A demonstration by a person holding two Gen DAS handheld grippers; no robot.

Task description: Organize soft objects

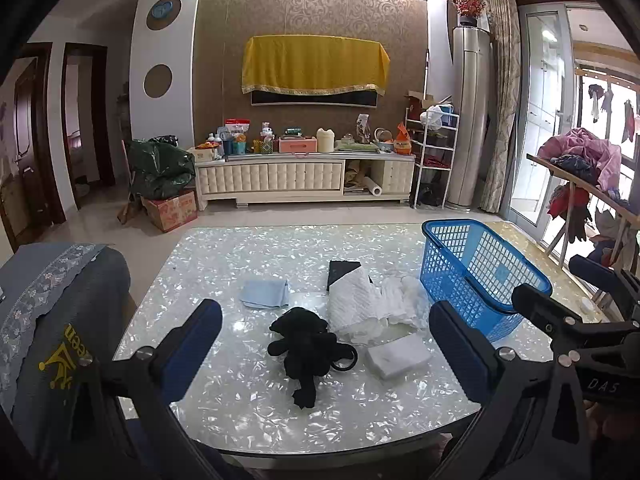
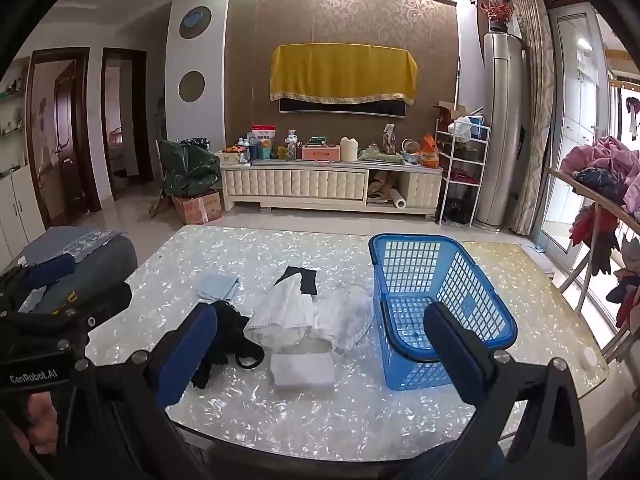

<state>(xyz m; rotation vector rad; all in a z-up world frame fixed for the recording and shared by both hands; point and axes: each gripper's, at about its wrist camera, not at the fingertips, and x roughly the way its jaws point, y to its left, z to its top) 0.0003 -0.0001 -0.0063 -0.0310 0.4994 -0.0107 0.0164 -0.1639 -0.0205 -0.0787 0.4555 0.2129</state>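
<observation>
On the pearly table lie a black plush toy, a white ruffled garment over a black cloth, a folded light-blue cloth and a white folded pad. A blue mesh basket stands at the right; its visible bottom looks bare. My left gripper is open and empty above the near edge, framing the plush. My right gripper is open and empty, with the white pad between its fingers and the basket behind the right finger.
A chair with a blue-grey cover stands at the table's left. A rack heaped with clothes is at the right. A TV cabinet with clutter stands against the far wall across bare floor.
</observation>
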